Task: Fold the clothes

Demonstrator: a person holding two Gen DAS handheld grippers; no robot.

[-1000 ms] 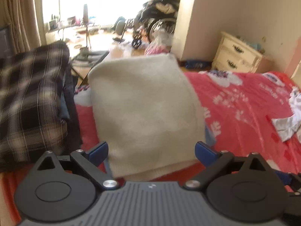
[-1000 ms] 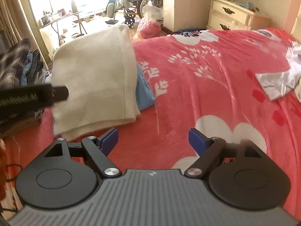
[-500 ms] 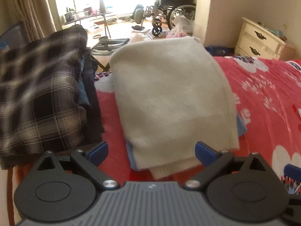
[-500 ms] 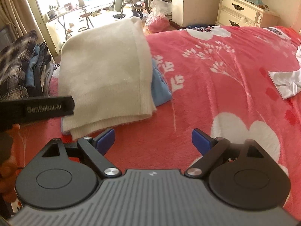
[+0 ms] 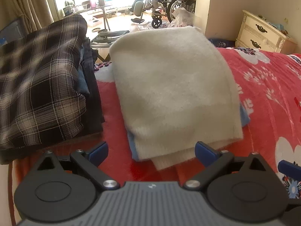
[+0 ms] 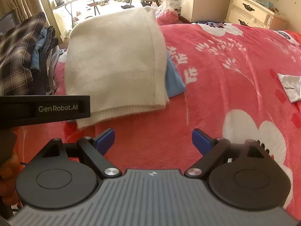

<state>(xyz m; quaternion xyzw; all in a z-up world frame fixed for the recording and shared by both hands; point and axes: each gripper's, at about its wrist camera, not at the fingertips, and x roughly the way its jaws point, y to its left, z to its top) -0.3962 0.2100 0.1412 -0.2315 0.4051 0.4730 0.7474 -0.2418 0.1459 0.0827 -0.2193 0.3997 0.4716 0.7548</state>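
Note:
A folded cream sweater (image 5: 173, 90) lies on the red floral bedspread (image 5: 267, 98), on top of a folded light blue garment (image 5: 244, 116) whose edges stick out. My left gripper (image 5: 151, 152) is open and empty just in front of the sweater's near edge. The sweater also shows in the right wrist view (image 6: 116, 64), with the blue garment (image 6: 174, 81) at its right side. My right gripper (image 6: 153, 140) is open and empty over the bedspread (image 6: 225, 66), a little short of the stack. The left gripper's body (image 6: 45, 108) crosses the left of that view.
A pile of folded clothes topped by a dark plaid shirt (image 5: 37, 86) stands left of the sweater. A crumpled white garment (image 6: 290, 86) lies on the bed at the right. A cream dresser (image 5: 261, 32) and a wheelchair (image 5: 175, 0) stand beyond the bed.
Both grippers have drawn back from the sweater stack. The left view has swung left, bringing the plaid pile more into view. Both stay open and empty.

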